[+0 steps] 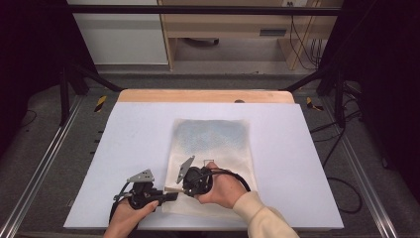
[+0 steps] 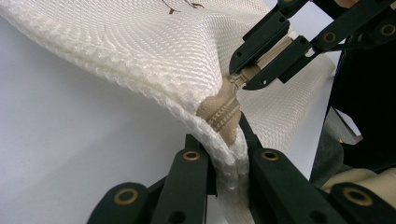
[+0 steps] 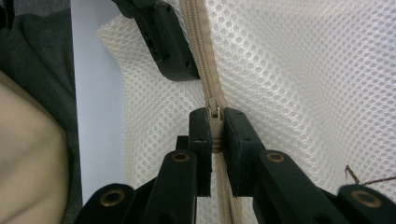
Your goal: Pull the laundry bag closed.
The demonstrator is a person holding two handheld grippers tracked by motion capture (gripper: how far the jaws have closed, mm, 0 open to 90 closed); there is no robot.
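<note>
**Both tongs clamped on the zip end of a mesh bag**

A cream mesh bag [image 1: 210, 148] lies flat on the pale bench [image 1: 129, 148], in the centre of the high view and reaching toward the lower middle of the frame. Its tan zipper [image 3: 205, 70] runs along the near edge.

The left tongs [image 1: 171, 196], at the lower left of centre in the high view, are closed on the bag's corner: in the left gripper view the two black jaws pinch the folded mesh edge [image 2: 229, 158] at the bottom centre, just below the zipper's tan end.

The right tongs [image 1: 173, 189], held in the right hand [image 1: 223, 191] with a cream sleeve [image 1: 262, 218], meet them tip to tip. In the right gripper view their jaws are shut on the zipper pull [image 3: 214, 122] at mid-frame, with mesh on both sides. The left gripper view shows the same grip at upper right, the pull [image 2: 261, 58] caught between the other jaws.
</note>
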